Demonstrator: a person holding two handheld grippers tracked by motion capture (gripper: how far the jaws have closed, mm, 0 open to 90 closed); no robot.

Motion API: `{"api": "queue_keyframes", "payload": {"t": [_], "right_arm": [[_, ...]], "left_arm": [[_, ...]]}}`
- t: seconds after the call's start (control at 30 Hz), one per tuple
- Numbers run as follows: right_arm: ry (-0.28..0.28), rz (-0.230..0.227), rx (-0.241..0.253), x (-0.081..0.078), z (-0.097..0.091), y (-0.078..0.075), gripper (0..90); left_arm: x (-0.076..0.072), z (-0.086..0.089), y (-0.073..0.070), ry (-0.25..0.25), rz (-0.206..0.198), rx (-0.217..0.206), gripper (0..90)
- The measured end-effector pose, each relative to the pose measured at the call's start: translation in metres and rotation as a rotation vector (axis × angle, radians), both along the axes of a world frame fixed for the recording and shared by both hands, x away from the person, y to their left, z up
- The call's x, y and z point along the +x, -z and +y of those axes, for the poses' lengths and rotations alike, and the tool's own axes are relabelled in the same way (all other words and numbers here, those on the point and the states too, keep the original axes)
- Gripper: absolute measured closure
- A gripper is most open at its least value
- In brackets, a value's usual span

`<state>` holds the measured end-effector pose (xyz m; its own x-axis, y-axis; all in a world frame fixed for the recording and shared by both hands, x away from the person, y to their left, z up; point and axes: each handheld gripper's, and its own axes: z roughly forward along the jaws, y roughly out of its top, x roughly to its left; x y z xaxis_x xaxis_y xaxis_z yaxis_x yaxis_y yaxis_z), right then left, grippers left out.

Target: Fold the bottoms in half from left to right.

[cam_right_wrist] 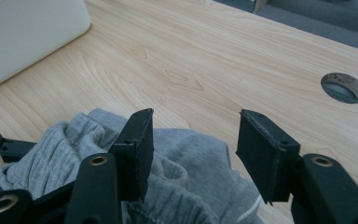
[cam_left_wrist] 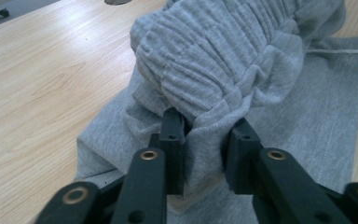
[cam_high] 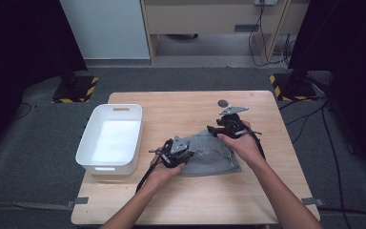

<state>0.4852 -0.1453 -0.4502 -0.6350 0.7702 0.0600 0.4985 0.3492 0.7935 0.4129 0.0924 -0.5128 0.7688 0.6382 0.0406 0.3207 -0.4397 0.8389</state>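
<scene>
A crumpled grey sweat garment (cam_high: pixel 209 155) lies on the wooden table (cam_high: pixel 181 109), right of centre. My left gripper (cam_high: pixel 189 152) is at the garment's left edge. In the left gripper view the left gripper (cam_left_wrist: pixel 205 135) is shut on a bunched fold of the grey garment (cam_left_wrist: pixel 223 56), which is pinched between both pads. My right gripper (cam_high: pixel 217 130) hovers at the garment's far edge. In the right gripper view the right gripper (cam_right_wrist: pixel 193 135) stands open, with the grey garment (cam_right_wrist: pixel 186 154) below it and nothing between its pads.
A white plastic bin (cam_high: pixel 88 143) with nothing in it stands at the table's left side; its wall (cam_right_wrist: pixel 28 32) shows in the right gripper view. A round cable hole (cam_high: pixel 224 102) (cam_right_wrist: pixel 344 87) sits in the tabletop beyond the garment. Bare wood lies in front of the hands.
</scene>
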Motion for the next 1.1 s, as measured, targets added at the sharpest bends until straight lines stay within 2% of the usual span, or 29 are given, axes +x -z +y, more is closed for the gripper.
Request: {"api": "queue_keyframes", "payload": {"t": [0.13,0.37,0.43,0.6,0.73,0.93,1.0,1.1], "right_arm": [[-0.008,0.008,0.009,-0.008,-0.001,0.004,46.6],[-0.019,0.007,0.028,-0.021,-0.005,0.009,46.5],[-0.02,0.008,0.032,-0.023,-0.007,0.01,45.9],[-0.029,0.013,0.034,-0.028,-0.008,0.012,45.4],[-0.042,0.003,0.014,-0.034,-0.007,0.012,45.3],[-0.051,0.003,0.013,-0.043,-0.007,0.014,45.3],[-0.054,0.006,0.018,-0.045,-0.008,0.015,45.6],[-0.064,0.01,0.015,-0.049,-0.008,0.018,47.1]], "left_arm": [[-0.004,0.001,0.001,-0.001,0.017,-0.015,60.1],[-0.015,0.003,-0.005,0.015,0.006,-0.019,52.3],[-0.018,0.005,-0.005,0.019,0.022,-0.037,48.8],[-0.025,0.013,-0.01,0.02,0.027,-0.078,44.7],[-0.027,0.018,-0.02,0.011,0.01,-0.116,45.8],[-0.016,0.026,-0.035,-0.046,-0.011,-0.154,45.6],[-0.01,0.027,-0.039,-0.061,-0.007,-0.185,45.5],[-0.001,0.024,-0.042,-0.089,-0.013,-0.184,45.3]]}}
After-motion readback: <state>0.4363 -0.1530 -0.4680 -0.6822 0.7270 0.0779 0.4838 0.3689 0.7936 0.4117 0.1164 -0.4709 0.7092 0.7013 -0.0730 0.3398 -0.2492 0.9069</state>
